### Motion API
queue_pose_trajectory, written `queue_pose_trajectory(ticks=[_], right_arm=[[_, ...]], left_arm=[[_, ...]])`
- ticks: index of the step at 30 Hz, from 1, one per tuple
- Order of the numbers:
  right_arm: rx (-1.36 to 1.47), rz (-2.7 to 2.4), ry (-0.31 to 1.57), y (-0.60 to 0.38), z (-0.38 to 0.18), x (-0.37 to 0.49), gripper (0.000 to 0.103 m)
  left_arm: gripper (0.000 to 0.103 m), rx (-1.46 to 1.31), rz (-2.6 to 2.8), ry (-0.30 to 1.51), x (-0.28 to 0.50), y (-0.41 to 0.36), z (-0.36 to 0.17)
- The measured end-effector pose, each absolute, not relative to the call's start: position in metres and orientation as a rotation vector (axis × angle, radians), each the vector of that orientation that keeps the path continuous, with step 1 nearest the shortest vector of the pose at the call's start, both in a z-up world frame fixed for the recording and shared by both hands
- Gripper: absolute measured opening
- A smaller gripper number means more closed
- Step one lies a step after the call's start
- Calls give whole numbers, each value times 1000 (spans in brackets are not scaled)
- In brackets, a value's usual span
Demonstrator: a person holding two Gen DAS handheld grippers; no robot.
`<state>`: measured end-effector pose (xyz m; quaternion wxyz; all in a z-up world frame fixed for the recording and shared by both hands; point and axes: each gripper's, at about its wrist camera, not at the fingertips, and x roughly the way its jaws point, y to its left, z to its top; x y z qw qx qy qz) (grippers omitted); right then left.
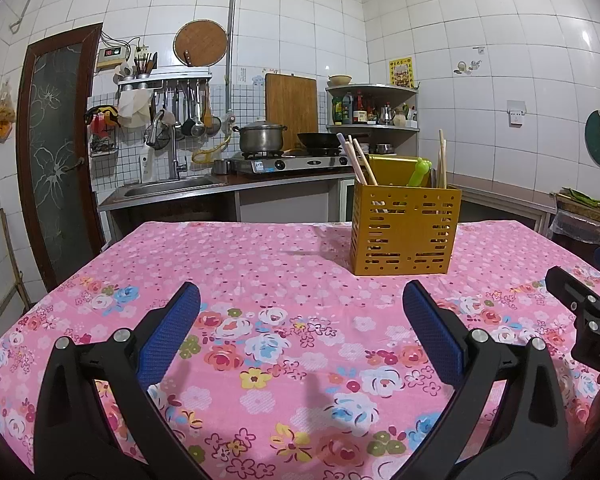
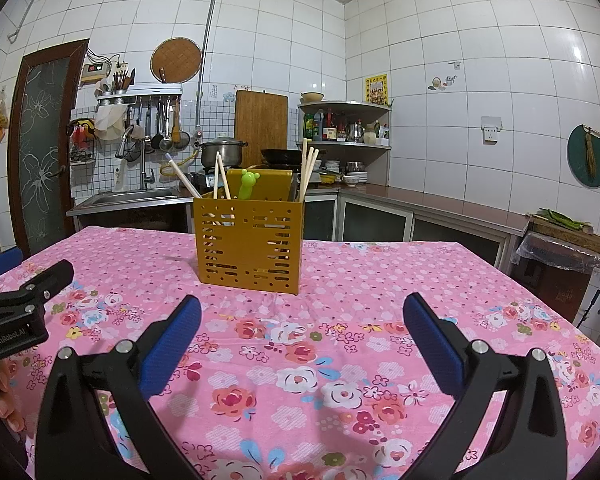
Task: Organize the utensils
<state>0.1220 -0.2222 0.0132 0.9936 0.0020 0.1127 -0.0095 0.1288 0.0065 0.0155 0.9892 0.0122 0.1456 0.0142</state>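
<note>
A yellow slotted utensil holder [image 1: 405, 232] [image 2: 249, 246] stands upright on the pink floral tablecloth [image 1: 260, 272] [image 2: 380, 280]. Wooden chopsticks [image 1: 360, 162] [image 2: 307, 172] lean out of it at left and right, beside a green bear-topped utensil [image 1: 420, 172] [image 2: 247, 186]. My left gripper [image 1: 302, 300] hovers low over the cloth, short of the holder and to its left, open with nothing between its blue pads. My right gripper [image 2: 302, 312] is open and empty too, with the holder ahead and slightly left. Each view shows the other gripper at its side edge.
Behind the table runs a kitchen counter with a sink [image 1: 168, 186], a gas stove carrying a pot [image 1: 260, 136] and a wok, and a corner shelf of bottles [image 2: 344, 126]. A bag-lined bin [image 2: 560, 264] stands at the right. A person's fingers [image 2: 8, 400] show at lower left.
</note>
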Motion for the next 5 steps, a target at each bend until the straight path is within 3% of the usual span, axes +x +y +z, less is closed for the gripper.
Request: queue_pose_trajectory(ticks=[5], right_arm=[[5, -19, 226, -222, 13, 122, 99]], left_arm=[[98, 27, 28, 289, 128, 6, 17]])
